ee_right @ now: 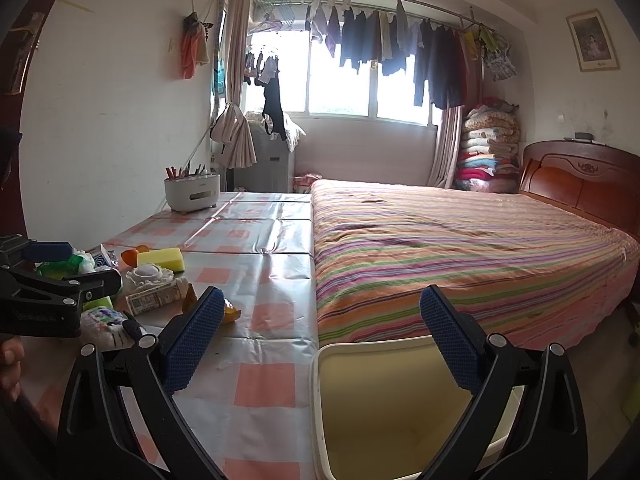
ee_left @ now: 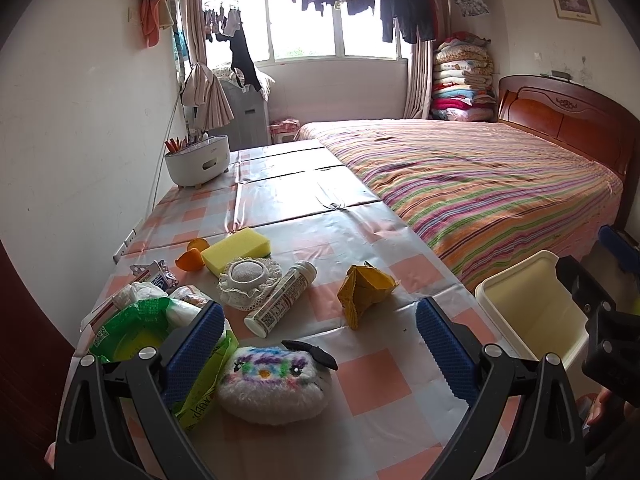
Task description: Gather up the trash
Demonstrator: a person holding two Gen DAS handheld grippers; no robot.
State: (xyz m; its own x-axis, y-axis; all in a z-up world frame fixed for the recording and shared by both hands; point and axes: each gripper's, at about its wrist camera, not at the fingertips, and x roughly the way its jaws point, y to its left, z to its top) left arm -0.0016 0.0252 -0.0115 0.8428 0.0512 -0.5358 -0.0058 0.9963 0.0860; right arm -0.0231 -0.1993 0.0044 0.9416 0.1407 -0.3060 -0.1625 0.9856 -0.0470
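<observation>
My left gripper (ee_left: pixel 320 340) hangs open over the near end of the checked table (ee_left: pixel 372 372), with a fluffy owl-faced pouch (ee_left: pixel 276 384) lying between its fingers, untouched. Around it lie a crumpled yellow wrapper (ee_left: pixel 362 290), a white tube (ee_left: pixel 280 300), a green plastic bag (ee_left: pixel 136 320), white tissue (ee_left: pixel 138 292), orange peel (ee_left: pixel 192 258), a yellow sponge (ee_left: pixel 236 254) and a lace doily (ee_left: pixel 248 280). My right gripper (ee_right: pixel 322 324) is open above the cream bin (ee_right: pixel 384 400) beside the table, holding nothing. The bin (ee_left: pixel 532 308) looks empty.
A white pen holder (ee_left: pixel 198 160) stands at the table's far left by the wall. A bed with a striped cover (ee_left: pixel 480 176) runs along the table's right side. The far half of the table (ee_right: pixel 256 216) carries only the holder. A hand (ee_right: pixel 10 364) shows at the left edge.
</observation>
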